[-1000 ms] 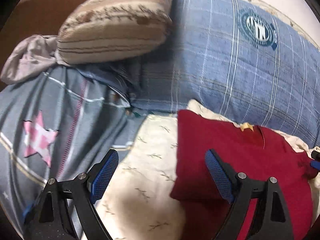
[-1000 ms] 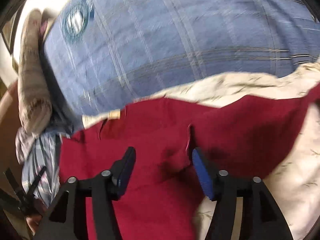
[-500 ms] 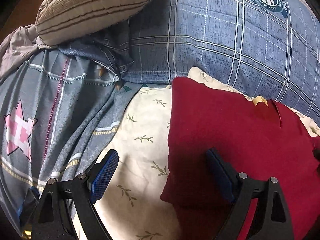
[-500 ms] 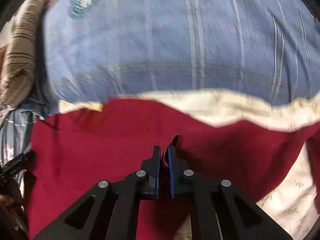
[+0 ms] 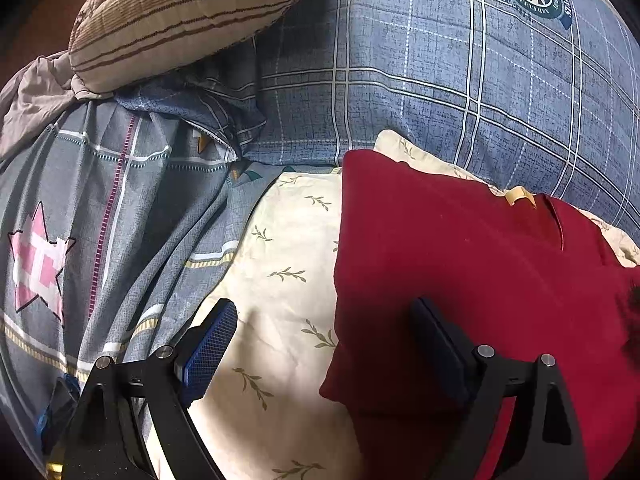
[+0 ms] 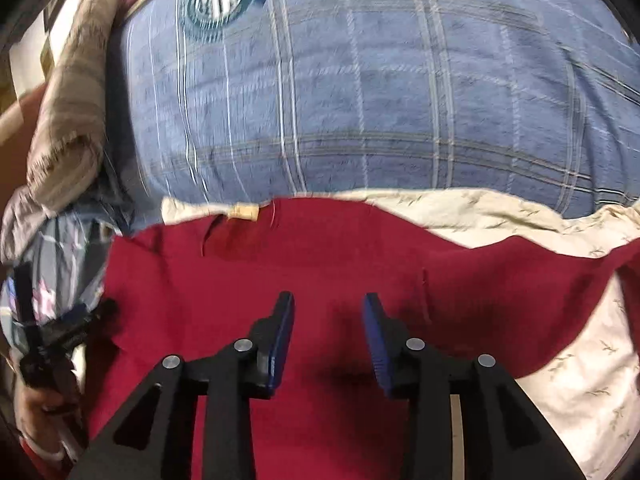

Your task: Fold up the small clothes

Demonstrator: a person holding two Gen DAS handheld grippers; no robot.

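A dark red garment (image 5: 460,256) lies spread on a cream leaf-print sheet (image 5: 280,280), with a yellow neck label (image 5: 520,196) at its far edge. My left gripper (image 5: 324,344) is open and empty, straddling the garment's left edge, right finger over the cloth. In the right wrist view the red garment (image 6: 320,264) fills the middle. My right gripper (image 6: 328,332) is open over its centre, holding nothing. The left gripper (image 6: 52,336) shows at the garment's left edge.
A blue plaid pillow (image 5: 440,72) with a round crest lies behind the garment. A striped beige pillow (image 5: 180,16) sits at the far left. A grey quilt with a pink star (image 5: 80,240) lies left of the sheet.
My right gripper was pinched shut on a fold of the red garment half a second ago and has now opened and let it go. The left gripper has barely moved.
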